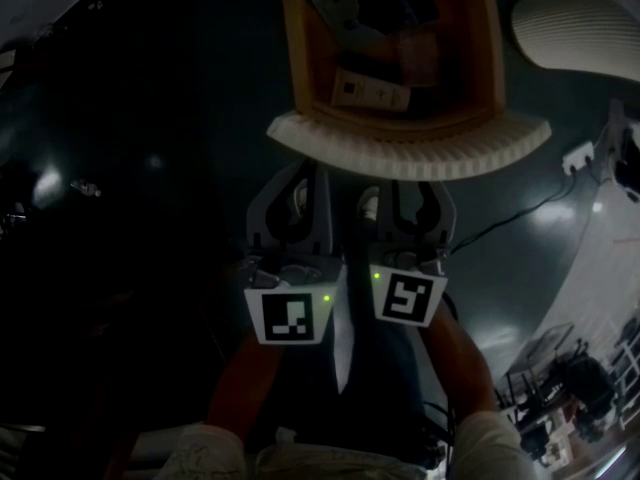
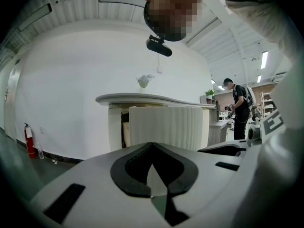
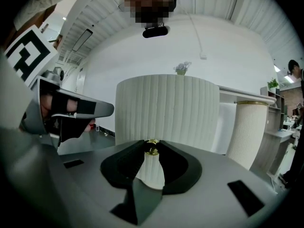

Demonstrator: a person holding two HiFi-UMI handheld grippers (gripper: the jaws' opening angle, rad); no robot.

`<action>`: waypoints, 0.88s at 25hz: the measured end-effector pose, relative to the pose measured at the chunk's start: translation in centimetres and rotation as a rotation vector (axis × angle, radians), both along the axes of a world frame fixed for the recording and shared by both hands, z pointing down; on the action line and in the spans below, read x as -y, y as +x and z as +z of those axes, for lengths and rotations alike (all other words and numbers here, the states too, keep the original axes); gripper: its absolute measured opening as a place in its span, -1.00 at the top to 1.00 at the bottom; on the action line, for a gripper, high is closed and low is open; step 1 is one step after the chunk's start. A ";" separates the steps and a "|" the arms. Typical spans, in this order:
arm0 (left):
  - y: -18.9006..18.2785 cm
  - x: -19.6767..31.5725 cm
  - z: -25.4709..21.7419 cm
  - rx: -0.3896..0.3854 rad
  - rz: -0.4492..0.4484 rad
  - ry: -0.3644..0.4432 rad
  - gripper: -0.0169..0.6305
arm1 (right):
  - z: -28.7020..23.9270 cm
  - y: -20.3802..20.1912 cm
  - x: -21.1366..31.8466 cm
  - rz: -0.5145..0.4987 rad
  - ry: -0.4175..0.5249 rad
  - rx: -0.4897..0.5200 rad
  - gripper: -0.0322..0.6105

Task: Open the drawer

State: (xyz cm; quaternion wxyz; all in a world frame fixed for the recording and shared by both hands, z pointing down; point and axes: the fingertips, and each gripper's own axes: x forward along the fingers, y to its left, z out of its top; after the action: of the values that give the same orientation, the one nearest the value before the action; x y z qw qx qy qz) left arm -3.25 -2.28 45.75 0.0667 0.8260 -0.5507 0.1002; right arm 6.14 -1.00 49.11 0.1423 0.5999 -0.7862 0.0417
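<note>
Right claw (image 3: 152,146) is clamped on the small gold knob (image 3: 152,149) of the drawer (image 3: 166,108), jaw tips pinching it from both sides with the ribbed white front right behind; left claw (image 2: 152,146) has its tips together with nothing between them, aimed at the same ribbed front (image 2: 166,127) but not touching it; in the head view the two sit side by side, left claw (image 1: 300,193) and right claw (image 1: 405,196), just below the curved drawer front (image 1: 410,153); drawer is pulled out from the cabinet, wooden inside exposed with a white box (image 1: 370,90) and other flat items in it, too dark to identify; dark gap shows between drawer and cabinet body in the left gripper view; curved countertop (image 2: 152,99) above with a small plant (image 2: 144,81) on it; ribbed column (image 3: 247,127) to the right of the drawer; fire extinguisher (image 2: 29,139) by the wall at left; person (image 2: 240,108) standing well apart in the background; cable (image 1: 510,218) runs across the floor to a power strip (image 1: 580,155).
</note>
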 end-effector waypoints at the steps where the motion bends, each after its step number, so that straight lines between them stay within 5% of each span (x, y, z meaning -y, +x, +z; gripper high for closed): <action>1: 0.0 -0.1 -0.1 0.001 0.003 0.001 0.94 | 0.0 0.0 0.0 0.000 0.001 -0.004 0.58; 12: 0.5 -1.3 -1.4 -0.009 0.011 0.012 0.94 | -0.4 -0.2 -0.4 0.004 -0.007 -0.002 0.57; 22: 0.3 -1.3 -6.9 -0.009 0.002 0.037 0.94 | -6.7 0.1 -2.2 -0.028 0.021 0.035 0.57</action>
State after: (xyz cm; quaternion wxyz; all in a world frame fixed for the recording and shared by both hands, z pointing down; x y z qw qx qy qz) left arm -2.93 -1.02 38.84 0.0537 0.8281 -0.5513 0.0864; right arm 6.20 1.21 42.40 0.1229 0.5895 -0.7972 0.0420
